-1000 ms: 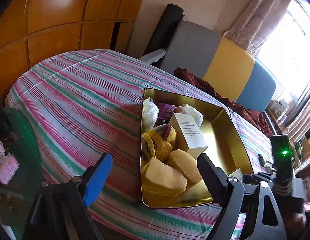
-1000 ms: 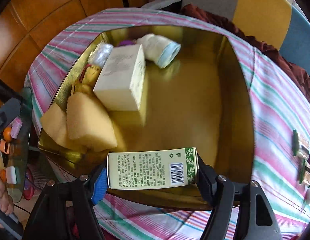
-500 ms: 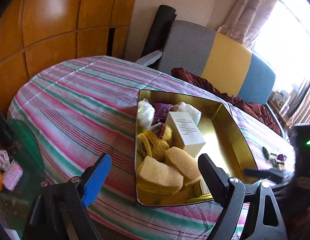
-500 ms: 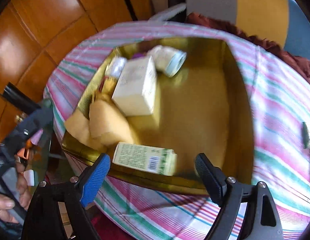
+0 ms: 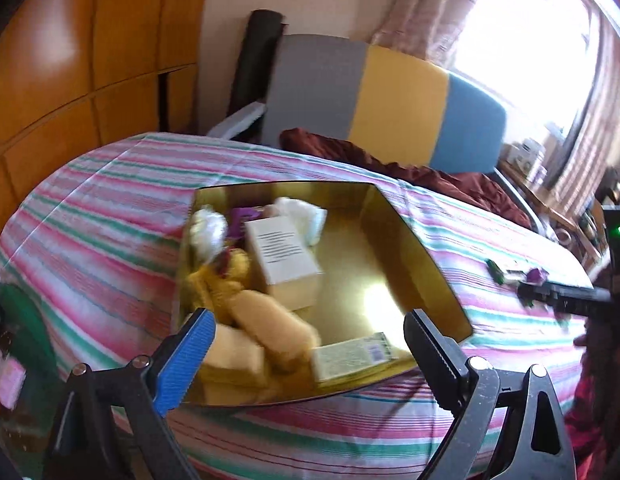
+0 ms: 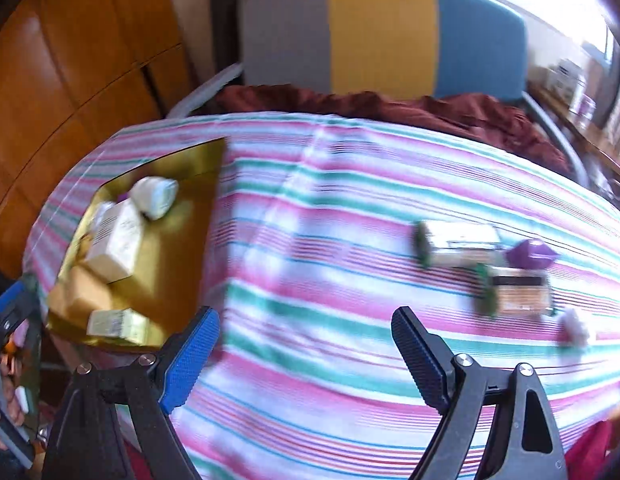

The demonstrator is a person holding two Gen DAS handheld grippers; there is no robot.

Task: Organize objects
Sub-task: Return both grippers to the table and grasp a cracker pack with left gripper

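Tray floor: right half of the gold tray (image 5: 410, 240) bare — left half crowded with boxes and sponges.
Striped cloth (image 6: 310, 280): open between tray and small items (image 6: 490, 264).

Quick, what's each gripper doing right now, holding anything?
Left gripper: open, jaws just widened, holding nothing, above the gold tray.
Right gripper: open, holding nothing, over the striped cloth.

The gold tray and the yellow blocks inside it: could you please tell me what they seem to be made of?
The gold tray looks like glossy metallic card or thin metal: its walls mirror the light and its contents. The yellow blocks look like soft matte sponge or foam, with rounded edges and no shine, though blur leaves this open.
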